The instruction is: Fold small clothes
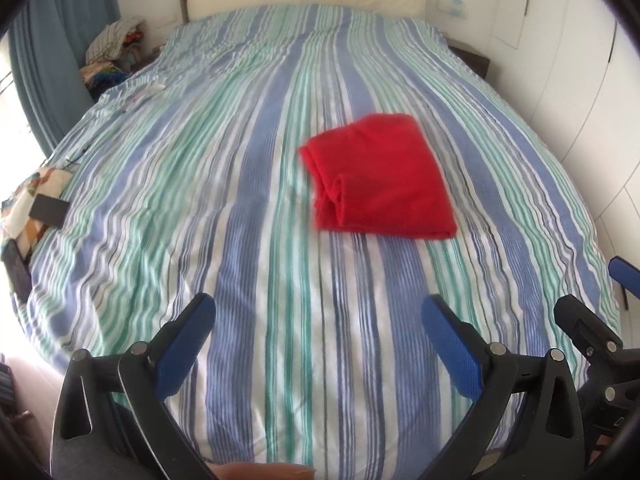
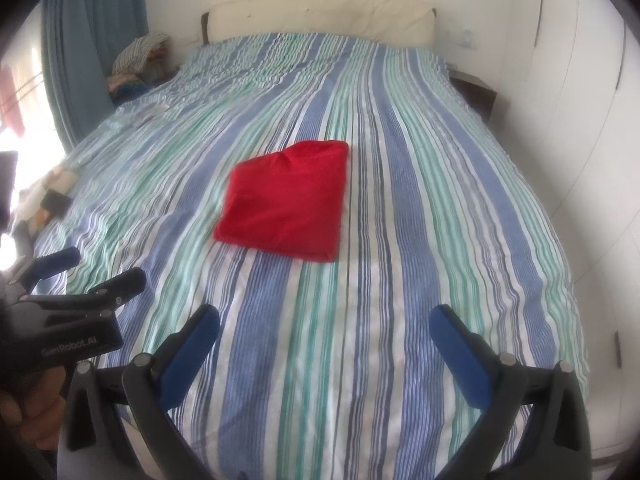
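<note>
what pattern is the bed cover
Lengthwise stripes of blue, green and white on the bed cover; clearest in the right wrist view.

Your left gripper (image 1: 318, 310) is spread wide, its blue-padded fingers (image 1: 188, 344) far apart and gripping nothing. Your right gripper (image 2: 324, 320) is spread just as wide and also carries nothing. The two are held side by side, near each other, each showing at the edge of the other's wrist view.

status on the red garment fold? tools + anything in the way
Left tool open, empty. Right tool open, empty. Red garment lies folded on striped bedspread, untouched. Nothing between tools and garment.
</note>
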The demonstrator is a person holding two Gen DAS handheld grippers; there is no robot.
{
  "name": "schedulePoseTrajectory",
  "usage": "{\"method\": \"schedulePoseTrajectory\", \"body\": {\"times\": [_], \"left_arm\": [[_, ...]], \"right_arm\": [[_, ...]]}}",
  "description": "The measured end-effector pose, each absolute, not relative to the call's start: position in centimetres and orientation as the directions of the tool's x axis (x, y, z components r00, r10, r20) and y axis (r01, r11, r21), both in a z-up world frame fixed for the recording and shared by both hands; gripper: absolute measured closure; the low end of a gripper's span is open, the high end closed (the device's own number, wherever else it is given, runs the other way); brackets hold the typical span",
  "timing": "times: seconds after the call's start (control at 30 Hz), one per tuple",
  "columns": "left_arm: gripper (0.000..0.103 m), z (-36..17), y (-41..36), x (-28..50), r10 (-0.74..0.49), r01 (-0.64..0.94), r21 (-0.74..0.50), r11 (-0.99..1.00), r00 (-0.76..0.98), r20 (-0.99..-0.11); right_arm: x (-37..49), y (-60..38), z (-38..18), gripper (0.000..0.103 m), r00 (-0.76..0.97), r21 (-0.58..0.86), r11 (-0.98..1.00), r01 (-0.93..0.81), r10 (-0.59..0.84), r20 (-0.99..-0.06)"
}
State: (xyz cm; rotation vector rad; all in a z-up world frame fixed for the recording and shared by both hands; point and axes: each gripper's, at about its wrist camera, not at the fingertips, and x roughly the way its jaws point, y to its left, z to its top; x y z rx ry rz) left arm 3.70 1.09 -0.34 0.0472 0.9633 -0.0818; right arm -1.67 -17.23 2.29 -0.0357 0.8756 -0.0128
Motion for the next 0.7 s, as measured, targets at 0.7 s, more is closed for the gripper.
{"method": "schedulePoseTrajectory", "body": {"times": [0.7], "left_arm": [[0.0,1.5,0.0,2.3,-0.12,0.135,-0.045,0.99,0.617,-0.778]], "right_arm": [[-1.6,-18.1,2.5,0.0,0.65,-0.026,1.0,0.017,-0.031,-0.759]]}}
